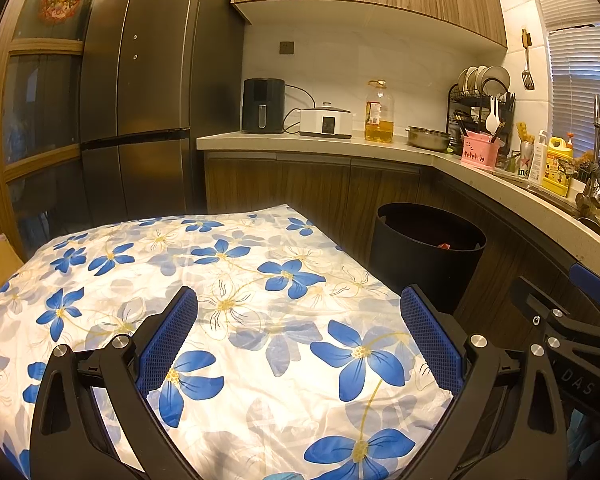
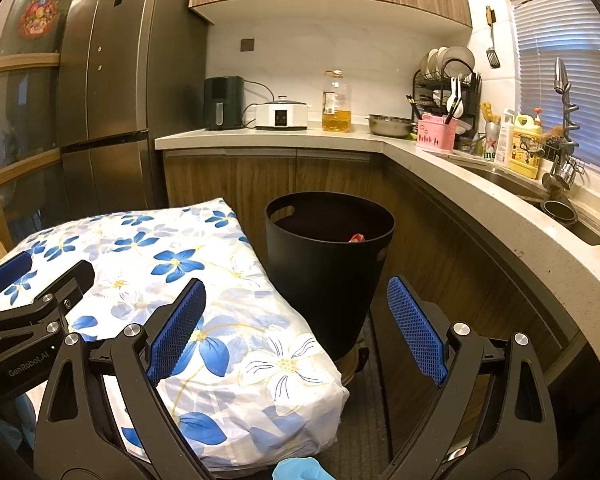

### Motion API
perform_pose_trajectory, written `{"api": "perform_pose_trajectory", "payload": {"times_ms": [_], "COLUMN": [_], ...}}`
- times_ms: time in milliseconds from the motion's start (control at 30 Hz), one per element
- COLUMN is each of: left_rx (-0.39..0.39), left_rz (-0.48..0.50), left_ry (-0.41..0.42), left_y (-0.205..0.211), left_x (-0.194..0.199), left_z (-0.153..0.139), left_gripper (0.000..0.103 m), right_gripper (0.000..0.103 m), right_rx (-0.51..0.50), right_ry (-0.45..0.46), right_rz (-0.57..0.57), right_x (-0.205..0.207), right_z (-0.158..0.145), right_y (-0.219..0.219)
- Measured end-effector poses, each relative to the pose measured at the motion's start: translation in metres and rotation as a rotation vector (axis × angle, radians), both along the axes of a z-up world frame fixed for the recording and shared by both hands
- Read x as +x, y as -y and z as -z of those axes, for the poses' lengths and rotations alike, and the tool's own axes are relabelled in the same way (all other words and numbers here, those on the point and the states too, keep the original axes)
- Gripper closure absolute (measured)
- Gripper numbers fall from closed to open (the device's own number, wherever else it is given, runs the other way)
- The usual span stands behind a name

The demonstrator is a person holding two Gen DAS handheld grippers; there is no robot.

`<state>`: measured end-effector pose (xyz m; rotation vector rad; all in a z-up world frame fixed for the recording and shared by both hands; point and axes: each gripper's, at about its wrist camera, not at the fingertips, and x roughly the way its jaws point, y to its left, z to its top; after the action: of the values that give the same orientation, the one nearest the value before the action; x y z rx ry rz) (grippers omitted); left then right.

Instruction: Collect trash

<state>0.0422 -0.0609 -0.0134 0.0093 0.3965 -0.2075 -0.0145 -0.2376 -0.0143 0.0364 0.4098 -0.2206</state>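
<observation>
A black round bin (image 2: 328,268) stands on the floor between the cloth-covered table and the counter; a red scrap (image 2: 356,238) shows inside at its far rim. The left wrist view shows the same bin (image 1: 424,256) and red scrap (image 1: 444,246) beyond the table's right corner. My left gripper (image 1: 300,340) is open above the floral tablecloth (image 1: 260,312), nothing between its blue pads. My right gripper (image 2: 296,332) is open too, hanging over the table's near right corner (image 2: 260,368) just short of the bin. No loose trash shows on the cloth.
A kitchen counter (image 2: 460,176) wraps around the back and right, carrying an air fryer (image 2: 223,102), a cooker, an oil bottle (image 2: 336,102), a steel bowl, a dish rack and a sink. A dark fridge (image 2: 108,80) stands at the left. A blue glove (image 2: 300,470) shows at the bottom edge.
</observation>
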Motion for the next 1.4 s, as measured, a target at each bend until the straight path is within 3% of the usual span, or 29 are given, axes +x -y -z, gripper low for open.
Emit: {"api": "perform_pose_trajectory", "payload": {"times_ms": [1400], "left_rx": [0.006], "left_rz": [-0.003], "left_ry": [-0.009], "left_y": [0.0004], "left_x": [0.0000], "left_z": [0.0055], "left_gripper": [0.006], "right_gripper": [0.012], "right_rx": [0.002], "right_ry": [-0.004], "right_rz": [-0.002], "right_x": [0.0009], "right_z": [0.0024], "right_y": [0.0004]}}
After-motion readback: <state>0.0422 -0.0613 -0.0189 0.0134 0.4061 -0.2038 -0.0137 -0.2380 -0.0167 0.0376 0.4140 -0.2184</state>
